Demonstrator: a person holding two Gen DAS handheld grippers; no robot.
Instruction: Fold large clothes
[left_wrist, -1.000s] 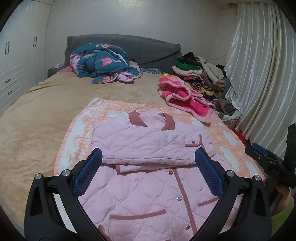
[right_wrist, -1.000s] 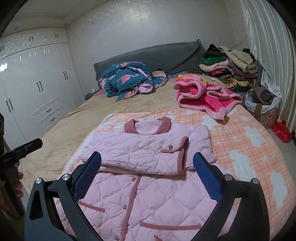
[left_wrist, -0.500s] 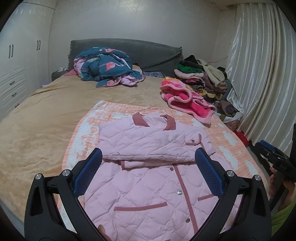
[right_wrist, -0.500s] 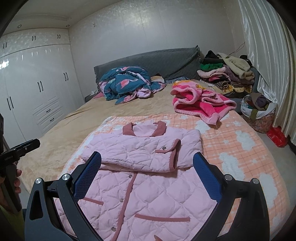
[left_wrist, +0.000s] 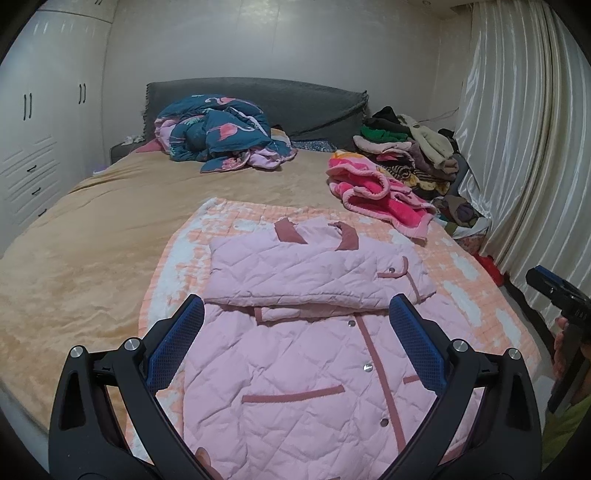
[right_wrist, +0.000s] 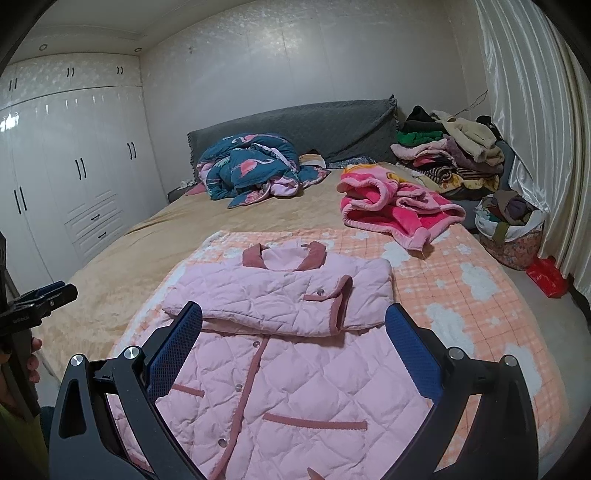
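A pink quilted jacket (left_wrist: 295, 354) with dusty-rose trim lies front up on an orange-and-white checked blanket (left_wrist: 177, 258) on the bed. Both sleeves are folded across its chest. It also shows in the right wrist view (right_wrist: 288, 369). My left gripper (left_wrist: 295, 317) is open and empty, held above the jacket's lower half. My right gripper (right_wrist: 291, 325) is open and empty, also above the lower half. The right gripper shows at the right edge of the left wrist view (left_wrist: 561, 295); the left gripper shows at the left edge of the right wrist view (right_wrist: 40, 299).
A tan bedspread (left_wrist: 92, 229) covers the bed. A teal flamingo quilt (left_wrist: 221, 133) lies by the grey headboard (left_wrist: 295, 103). A pink fleece garment (left_wrist: 376, 192) and a clothes pile (left_wrist: 410, 151) sit at the right. White wardrobes (right_wrist: 66, 177) stand left, curtains (left_wrist: 517, 147) right.
Both grippers have pulled back and risen from the jacket, so more of the bed and room shows. The jacket has not moved.
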